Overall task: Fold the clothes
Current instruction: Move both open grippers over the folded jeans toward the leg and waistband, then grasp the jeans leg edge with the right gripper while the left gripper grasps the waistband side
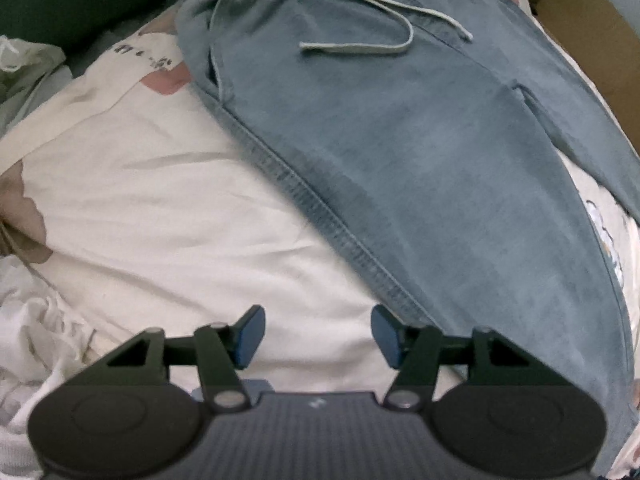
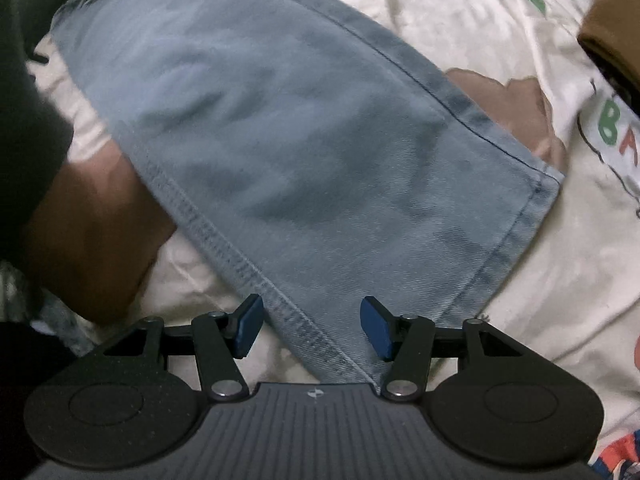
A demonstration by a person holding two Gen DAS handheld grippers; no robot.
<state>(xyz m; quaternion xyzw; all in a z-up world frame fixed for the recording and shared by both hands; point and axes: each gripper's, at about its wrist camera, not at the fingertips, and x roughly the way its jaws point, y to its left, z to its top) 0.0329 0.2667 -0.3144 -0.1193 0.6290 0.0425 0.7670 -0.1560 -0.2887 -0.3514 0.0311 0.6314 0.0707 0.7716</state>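
Note:
Light blue denim trousers (image 1: 420, 132) lie flat on a cream printed bedsheet (image 1: 152, 200), waistband and white drawstring (image 1: 372, 20) at the top of the left wrist view. My left gripper (image 1: 318, 336) points down over the sheet beside the trousers' stitched side seam, jaws apart with only sheet between them. In the right wrist view the trouser leg (image 2: 304, 152) runs down to its hem at the right. My right gripper (image 2: 310, 328) hovers open over the leg's lower corner; the side seam passes between the blue pads without being pinched.
A person's bare forearm (image 2: 88, 232) and dark sleeve lie left of the leg. Crumpled white cloth (image 1: 40, 320) sits at the left. A brown cardboard box (image 1: 592, 32) stands beyond the sheet at the right. The sheet (image 2: 560, 240) carries coloured letters.

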